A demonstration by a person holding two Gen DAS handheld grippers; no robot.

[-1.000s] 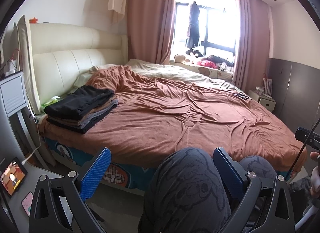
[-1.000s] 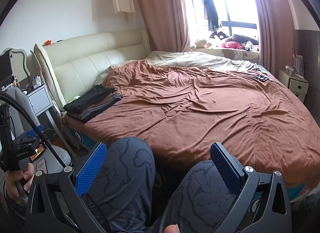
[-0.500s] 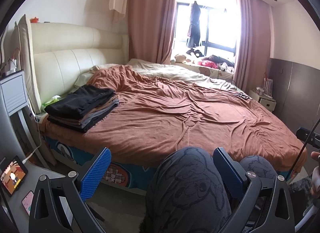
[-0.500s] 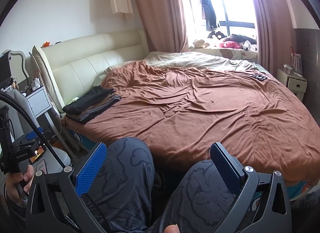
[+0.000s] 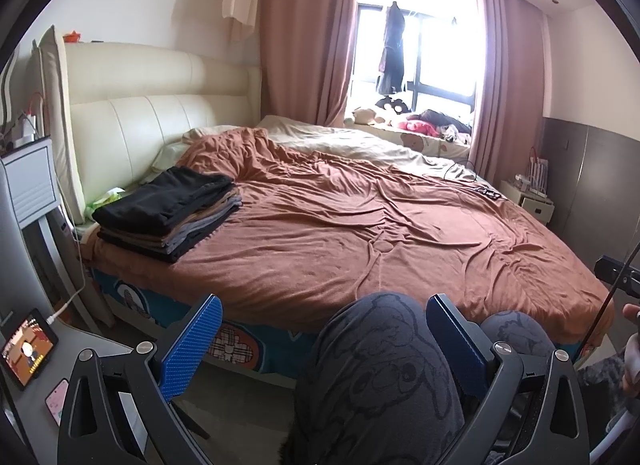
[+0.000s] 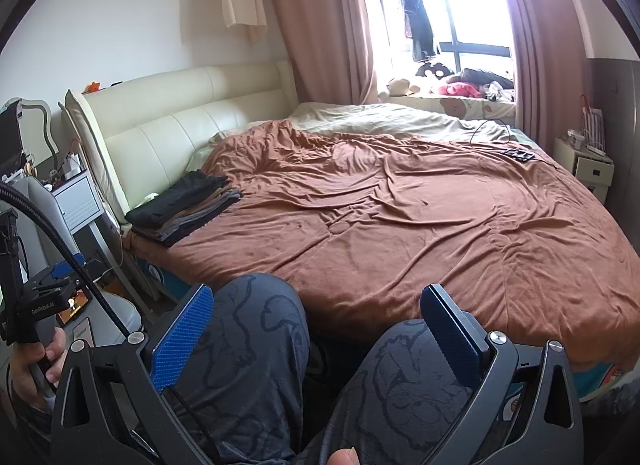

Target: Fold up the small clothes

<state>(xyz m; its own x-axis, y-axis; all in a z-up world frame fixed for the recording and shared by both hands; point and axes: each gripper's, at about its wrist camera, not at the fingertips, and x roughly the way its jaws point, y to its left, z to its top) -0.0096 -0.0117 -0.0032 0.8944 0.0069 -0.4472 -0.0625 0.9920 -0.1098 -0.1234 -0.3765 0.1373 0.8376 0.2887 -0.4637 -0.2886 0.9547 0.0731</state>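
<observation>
A stack of folded dark clothes [image 5: 170, 212] lies on the near left corner of the bed, by the headboard; the right wrist view shows the same stack [image 6: 184, 207] at mid left. My left gripper [image 5: 320, 339] is open, held low over a person's knee in grey patterned trousers [image 5: 378, 365], well short of the bed. Over both knees [image 6: 256, 329] my right gripper [image 6: 316, 329] is open too, with nothing between its blue pads. The stack is far from both grippers.
A brown blanket [image 5: 360, 233] covers the wide bed [image 6: 400, 225]. A cream headboard [image 5: 160, 113] stands at left, a bedside stand [image 5: 30, 185] and a lit tablet [image 5: 28, 343] at near left. A window sill with toys [image 5: 416, 125] is beyond; a nightstand [image 6: 592, 173] stands at right.
Both views shift only slightly; the right wrist view has drifted a little. The grippers stay open and the stack has not moved.
</observation>
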